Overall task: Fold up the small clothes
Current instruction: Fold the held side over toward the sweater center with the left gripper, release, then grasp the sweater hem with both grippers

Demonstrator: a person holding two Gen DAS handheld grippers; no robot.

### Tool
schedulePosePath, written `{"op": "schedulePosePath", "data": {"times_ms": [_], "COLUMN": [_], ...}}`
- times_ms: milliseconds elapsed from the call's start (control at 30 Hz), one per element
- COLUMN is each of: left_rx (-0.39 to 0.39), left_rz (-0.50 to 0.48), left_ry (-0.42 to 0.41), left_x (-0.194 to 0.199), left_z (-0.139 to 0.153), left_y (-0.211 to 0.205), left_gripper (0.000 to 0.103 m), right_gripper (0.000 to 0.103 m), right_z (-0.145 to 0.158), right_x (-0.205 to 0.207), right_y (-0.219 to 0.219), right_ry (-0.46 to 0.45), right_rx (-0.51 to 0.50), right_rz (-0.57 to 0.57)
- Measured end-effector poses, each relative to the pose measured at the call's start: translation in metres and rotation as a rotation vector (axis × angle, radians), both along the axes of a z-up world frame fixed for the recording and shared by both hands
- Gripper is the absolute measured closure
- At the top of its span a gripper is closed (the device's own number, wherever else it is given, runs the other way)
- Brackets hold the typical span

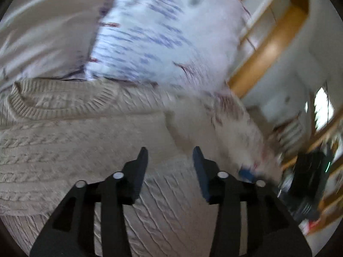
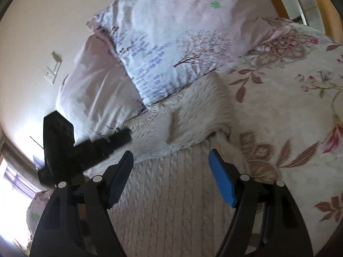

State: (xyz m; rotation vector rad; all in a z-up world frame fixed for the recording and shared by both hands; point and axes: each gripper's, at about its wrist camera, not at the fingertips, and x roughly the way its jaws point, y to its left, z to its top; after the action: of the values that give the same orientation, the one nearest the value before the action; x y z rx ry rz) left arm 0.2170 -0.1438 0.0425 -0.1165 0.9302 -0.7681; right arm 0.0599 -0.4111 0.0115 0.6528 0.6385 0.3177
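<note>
**Sweater lying ahead of both grippers, one side already turned in**

The cream cable-knit sweater is lying flat on the floral bedspread, its ribbed collar pointing towards the patterned pillow at the head of the bed. Judging from the run of the cables, its long axis is stretching away from the right gripper towards that pillow, so any further fold is likely turning on which end sits nearer which tool.

The right gripper is hanging over the lower body of the sweater with its blue pads wide apart and nothing between them. A flap of knit, apparently a sleeve or side panel, is already lying across the garment just ahead of it.

The left gripper is hovering over the knit on the collar side, jaws parted to a middling gap and gripping nothing; its picture is blurring heavily. In the right view its black body is showing at the sweater's left edge.

By this reading, the right gripper is sitting nearer the hem, the left nearer the collar and shoulder
</note>
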Motion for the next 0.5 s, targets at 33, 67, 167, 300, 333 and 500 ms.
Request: {"op": "schedulePosePath", "data": {"times_ms": [33, 67, 167, 300, 333, 500], "left_rx": [0.007, 0.013, 0.056, 0.208, 0.234, 0.355], "left_rz": [-0.005, 0.007, 0.098, 0.323, 0.357, 0.547], "left_ry": [-0.015, -0.029, -0.095, -0.189, -0.193, -0.133], "left_x": [-0.005, -0.010, -0.022, -0.033, -0.036, -0.049], "left_z": [0.001, 0.004, 0.016, 0.024, 0.022, 0.001], "left_y": [0.004, 0.013, 0.064, 0.145, 0.159, 0.245], "left_gripper": [0.046, 0.039, 0.036, 0.036, 0.036, 0.037], "right_gripper": [0.029, 0.029, 0.037, 0.045, 0.045, 0.053], "right_z": [0.002, 0.004, 0.016, 0.020, 0.019, 0.000], "right_x": [0.002, 0.004, 0.020, 0.055, 0.064, 0.096], "right_y": [-0.001, 0.000, 0.007, 0.023, 0.028, 0.051], "right_ry": [0.005, 0.007, 0.027, 0.086, 0.104, 0.192], "right_rx": [-0.006, -0.012, -0.044, -0.049, -0.053, -0.066], "right_rz": [0.003, 0.007, 0.053, 0.131, 0.144, 0.174]}}
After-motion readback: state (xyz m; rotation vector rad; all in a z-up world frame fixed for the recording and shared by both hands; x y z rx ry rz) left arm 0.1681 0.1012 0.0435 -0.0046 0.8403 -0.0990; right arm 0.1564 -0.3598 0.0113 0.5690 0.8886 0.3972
